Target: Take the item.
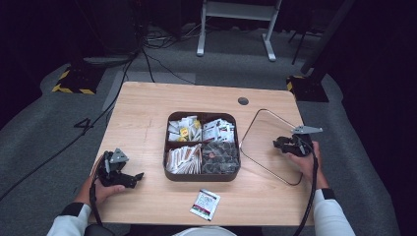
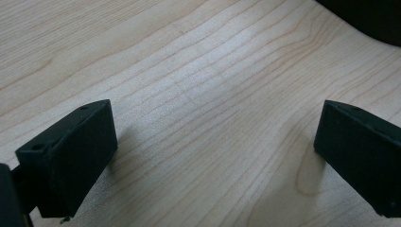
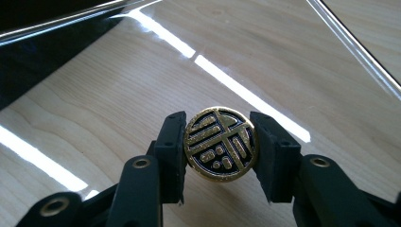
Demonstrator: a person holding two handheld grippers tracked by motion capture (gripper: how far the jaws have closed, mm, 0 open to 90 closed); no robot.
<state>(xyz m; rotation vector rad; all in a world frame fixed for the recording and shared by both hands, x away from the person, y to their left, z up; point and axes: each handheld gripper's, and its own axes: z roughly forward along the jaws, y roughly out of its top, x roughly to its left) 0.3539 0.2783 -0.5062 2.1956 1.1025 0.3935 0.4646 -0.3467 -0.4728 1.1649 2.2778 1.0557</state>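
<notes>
The right gripper (image 3: pixel 220 151) is closed on the round gold-and-black knob (image 3: pixel 220 149) of the clear lid (image 1: pixel 265 135), which lies flat on the table (image 1: pixel 142 118) just right of the compartment tray (image 1: pixel 201 178). The left gripper (image 2: pixel 215 156) is held open over bare wood, nothing between its jaws.

You see a shiny gold and black metal knob (image 3: pixel 220 143) on a clear, glossy lid (image 3: pixel 283 56). The wood surface (image 2: pixel 198 94) looks smooth and pale. Your right hand-held gripper (image 3: pixel 220 156) is dull black plastic.
</notes>
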